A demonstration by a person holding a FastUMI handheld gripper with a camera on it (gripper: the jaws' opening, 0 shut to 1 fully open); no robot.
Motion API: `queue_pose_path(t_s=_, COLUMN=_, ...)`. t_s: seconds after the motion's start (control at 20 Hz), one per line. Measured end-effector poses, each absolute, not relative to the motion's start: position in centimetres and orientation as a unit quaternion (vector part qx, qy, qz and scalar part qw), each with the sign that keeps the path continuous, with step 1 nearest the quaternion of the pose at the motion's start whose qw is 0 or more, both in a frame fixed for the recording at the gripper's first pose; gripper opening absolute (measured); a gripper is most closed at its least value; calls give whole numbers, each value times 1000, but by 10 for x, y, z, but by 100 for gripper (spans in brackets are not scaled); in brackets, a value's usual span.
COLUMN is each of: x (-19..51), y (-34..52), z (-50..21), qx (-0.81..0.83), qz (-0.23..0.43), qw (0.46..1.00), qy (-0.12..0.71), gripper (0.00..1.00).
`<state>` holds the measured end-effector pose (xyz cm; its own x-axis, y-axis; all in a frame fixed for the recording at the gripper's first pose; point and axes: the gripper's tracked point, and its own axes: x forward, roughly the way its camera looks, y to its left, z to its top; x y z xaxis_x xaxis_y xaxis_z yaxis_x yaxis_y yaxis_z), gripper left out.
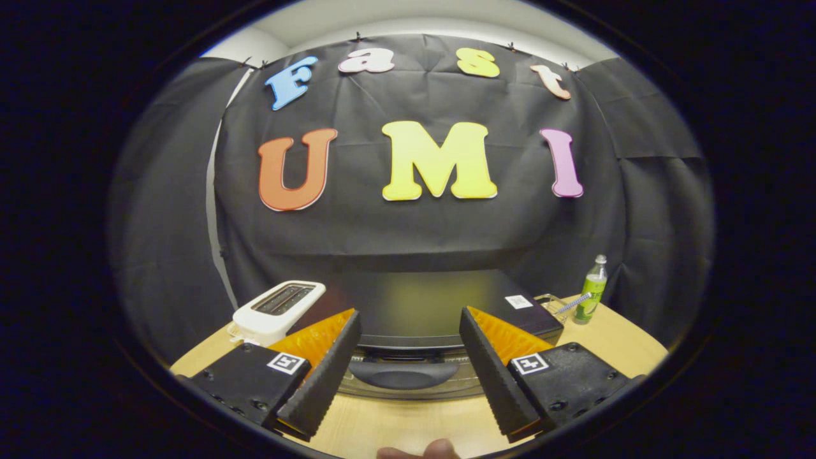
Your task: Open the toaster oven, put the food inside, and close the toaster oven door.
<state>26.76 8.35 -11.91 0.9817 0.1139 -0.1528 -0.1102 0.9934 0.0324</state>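
Black cloth forms the booth's wall behind a pale wooden worktop [612, 338], on which the apparatus is arranged. Largest on the worktop is the toaster oven [427, 306], a dark box seen from above and in front; its door appears shut, and the door handle [403, 374] lies just ahead of the fingers, in line with the gap between them. Left of the oven, close beside it, stands a white slot toaster [277, 309], set out of the door's path. Right of the oven and beyond its far corner stands a green bottle [591, 292], upright, with a small clear object near its base too indistinct to identify. The gripper [408, 354] hovers above the worktop with its fingers spread wide apart and nothing between them, released; this spread, centred on the handle, suggests an approach to take the handle and pull the door down. By this reading the opening step is not yet done. No food can be made out here. A fingertip [421, 451] of the person holding the tool shows beneath the fingers.
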Motion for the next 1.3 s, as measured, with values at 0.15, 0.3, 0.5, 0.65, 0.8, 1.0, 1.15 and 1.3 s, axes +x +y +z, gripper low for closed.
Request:
queue_pose_path(t_s=0.15, x=277, y=99, z=-144, qx=9, qz=67, qw=993, qy=92, gripper=100)
queue_pose_path(t_s=0.3, x=283, y=90, z=-176, qx=8, qz=50, qw=991, qy=122, gripper=100)
queue_pose_path(t_s=0.5, x=285, y=90, z=-175, qx=5, qz=63, qw=992, qy=114, gripper=100)
queue_pose_path(t_s=0.65, x=281, y=89, z=-176, qx=9, qz=54, qw=992, qy=113, gripper=100)
queue_pose_path(t_s=0.8, x=271, y=89, z=-179, qx=7, qz=55, qw=994, qy=94, gripper=100)
queue_pose_path(t_s=1.0, x=230, y=86, z=-196, qx=10, qz=56, qw=992, qy=115, gripper=100)
queue_pose_path(t_s=1.15, x=206, y=82, z=-211, qx=18, qz=57, qw=989, qy=132, gripper=100)
queue_pose_path(t_s=1.3, x=185, y=79, z=-230, qx=21, qz=59, qw=986, qy=155, gripper=100)
